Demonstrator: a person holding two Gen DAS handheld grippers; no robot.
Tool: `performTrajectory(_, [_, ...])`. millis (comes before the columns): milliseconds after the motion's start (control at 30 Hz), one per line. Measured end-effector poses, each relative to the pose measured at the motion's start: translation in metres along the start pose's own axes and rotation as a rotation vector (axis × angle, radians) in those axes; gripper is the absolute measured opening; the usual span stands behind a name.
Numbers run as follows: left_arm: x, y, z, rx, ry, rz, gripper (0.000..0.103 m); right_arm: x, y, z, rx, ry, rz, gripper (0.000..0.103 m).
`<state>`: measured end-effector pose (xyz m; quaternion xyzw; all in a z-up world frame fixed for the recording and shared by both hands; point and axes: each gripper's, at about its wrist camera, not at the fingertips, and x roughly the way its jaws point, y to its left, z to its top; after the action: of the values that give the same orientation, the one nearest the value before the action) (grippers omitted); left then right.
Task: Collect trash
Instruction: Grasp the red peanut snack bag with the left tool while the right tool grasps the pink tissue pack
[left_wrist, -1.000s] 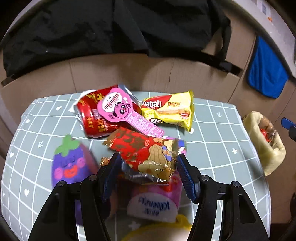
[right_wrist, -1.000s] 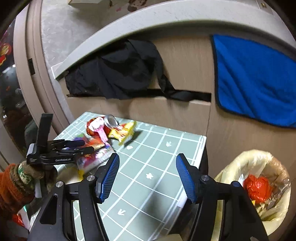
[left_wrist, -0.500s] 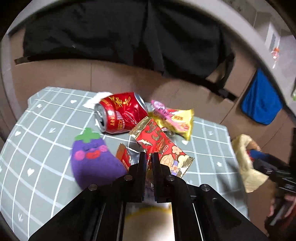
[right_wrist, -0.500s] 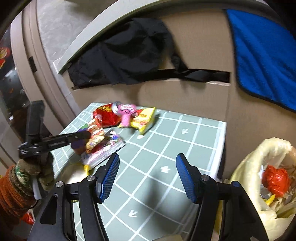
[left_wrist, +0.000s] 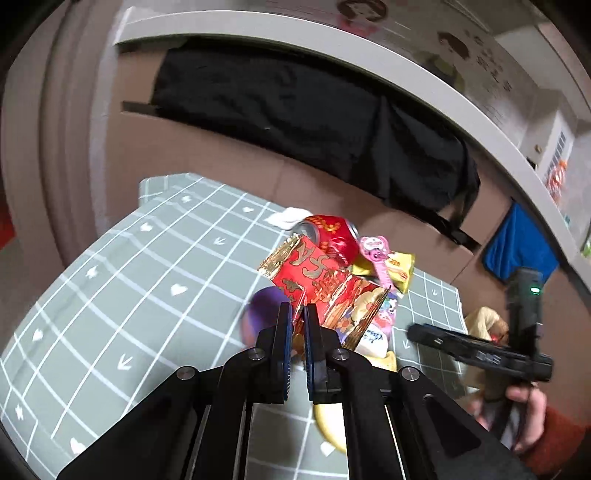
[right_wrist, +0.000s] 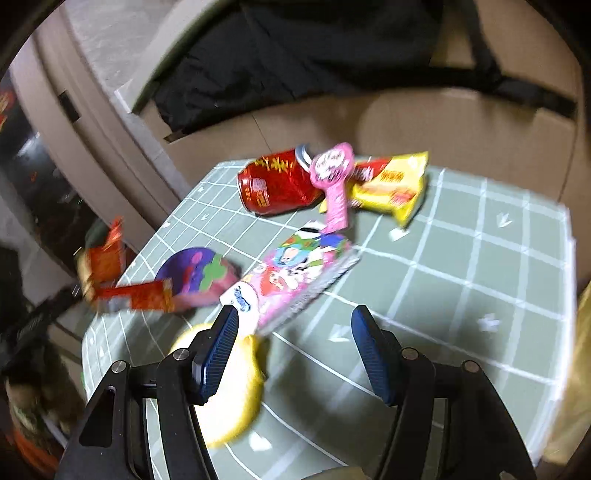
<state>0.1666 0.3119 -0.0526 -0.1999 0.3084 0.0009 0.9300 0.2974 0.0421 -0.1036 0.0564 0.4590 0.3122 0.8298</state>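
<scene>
My left gripper (left_wrist: 298, 314) is shut on a red peanut snack wrapper (left_wrist: 325, 284) and holds it lifted above the green checked table (left_wrist: 155, 280); the wrapper also shows in the right wrist view (right_wrist: 110, 273) at the left. My right gripper (right_wrist: 291, 321) is open and empty, low over the table near a pink tissue pack (right_wrist: 295, 277). A red can (right_wrist: 273, 181), a pink candy wrapper (right_wrist: 334, 177) and a yellow wafer packet (right_wrist: 395, 184) lie at the table's far side.
A purple eggplant toy (right_wrist: 195, 273) and a yellow object (right_wrist: 229, 391) lie at the near left. A lined trash bin (left_wrist: 484, 325) stands off the table's right edge. A black jacket (left_wrist: 295, 110) hangs over the cardboard wall behind.
My left gripper closed on the peanut wrapper and lifted it off the table. My right gripper swung from the bin toward the table's trash, staying open.
</scene>
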Motion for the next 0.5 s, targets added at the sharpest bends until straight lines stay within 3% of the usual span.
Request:
performTrajectory(267, [-0.018,0.031,-0.009,-0.049,-0.017,0.015,0.006,0.055,0.016,0.025,0.02,0.024,-0.114,0.062])
performTrajectory(500, [-0.013,0.04,-0.015,-0.073,0.003,-0.005,0.006,0.077,0.036,0.031,-0.088,0.042,-0.212,0.066])
